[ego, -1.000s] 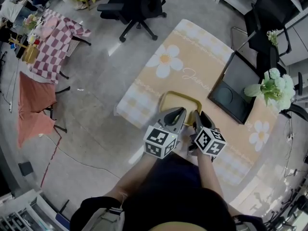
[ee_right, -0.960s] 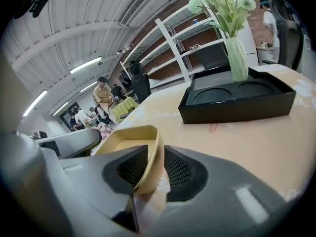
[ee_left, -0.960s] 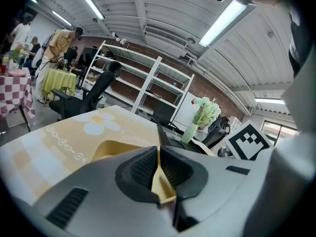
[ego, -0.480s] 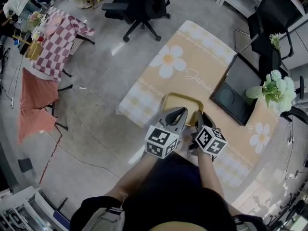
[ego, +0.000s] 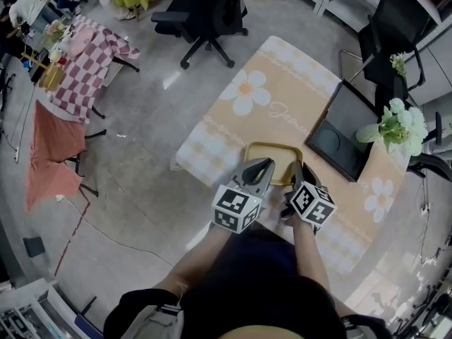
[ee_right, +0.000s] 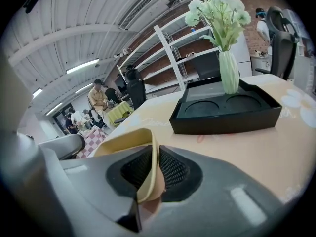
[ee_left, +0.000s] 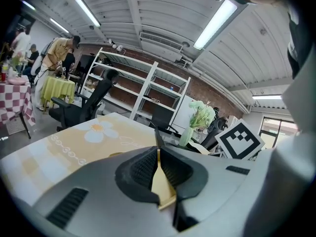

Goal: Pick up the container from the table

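Floor (ego: 141, 140): bare grey concrete lies open to the left of the table; an office chair (ego: 205, 9) stands beyond the far-left corner, apart from it.
Table (ego: 282, 83): flowered peach cloth, its far half bare. The near edge runs just under both grippers.
Black tray (ego: 339, 136): at the table's right edge, near the container but apart from it. A vase of flowers (ego: 395, 129) is just beside it.
Yellow container (ego: 272, 145): by the table's near edge, with bare cloth on its left and far sides.
Left gripper (ego: 263, 167): jaws pressed together on the container's near-left rim.
Right gripper (ego: 302, 171): jaws have just been closing and now pinch the near-right rim, which bends between the pads.
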A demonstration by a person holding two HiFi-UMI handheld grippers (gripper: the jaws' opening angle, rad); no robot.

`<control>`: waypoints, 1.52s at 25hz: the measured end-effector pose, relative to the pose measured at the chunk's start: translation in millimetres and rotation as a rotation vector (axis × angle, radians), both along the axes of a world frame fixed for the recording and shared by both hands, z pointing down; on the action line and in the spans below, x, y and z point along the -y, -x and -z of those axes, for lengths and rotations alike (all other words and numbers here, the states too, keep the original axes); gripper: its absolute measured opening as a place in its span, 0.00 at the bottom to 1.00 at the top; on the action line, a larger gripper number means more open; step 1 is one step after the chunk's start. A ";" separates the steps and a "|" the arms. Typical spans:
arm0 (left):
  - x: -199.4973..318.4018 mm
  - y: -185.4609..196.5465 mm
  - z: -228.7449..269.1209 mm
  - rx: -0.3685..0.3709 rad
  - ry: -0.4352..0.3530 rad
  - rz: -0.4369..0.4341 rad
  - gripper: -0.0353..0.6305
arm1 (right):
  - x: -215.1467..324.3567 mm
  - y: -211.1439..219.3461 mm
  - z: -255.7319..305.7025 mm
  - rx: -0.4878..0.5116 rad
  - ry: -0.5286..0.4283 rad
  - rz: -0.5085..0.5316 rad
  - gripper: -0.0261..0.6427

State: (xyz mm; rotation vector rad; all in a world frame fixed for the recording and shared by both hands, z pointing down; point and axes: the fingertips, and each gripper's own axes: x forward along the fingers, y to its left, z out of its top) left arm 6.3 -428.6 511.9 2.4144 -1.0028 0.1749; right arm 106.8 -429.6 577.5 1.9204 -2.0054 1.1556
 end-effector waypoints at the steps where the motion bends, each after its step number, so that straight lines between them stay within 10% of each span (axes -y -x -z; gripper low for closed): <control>1: -1.5 -0.3 1.9 0.000 -0.005 -0.003 0.09 | -0.9 -2.2 2.5 -0.004 -0.007 -0.006 0.10; 38: -1.6 25.4 44.6 0.035 -0.228 -0.025 0.09 | -56.2 -90.9 77.9 -0.057 -0.246 -0.313 0.08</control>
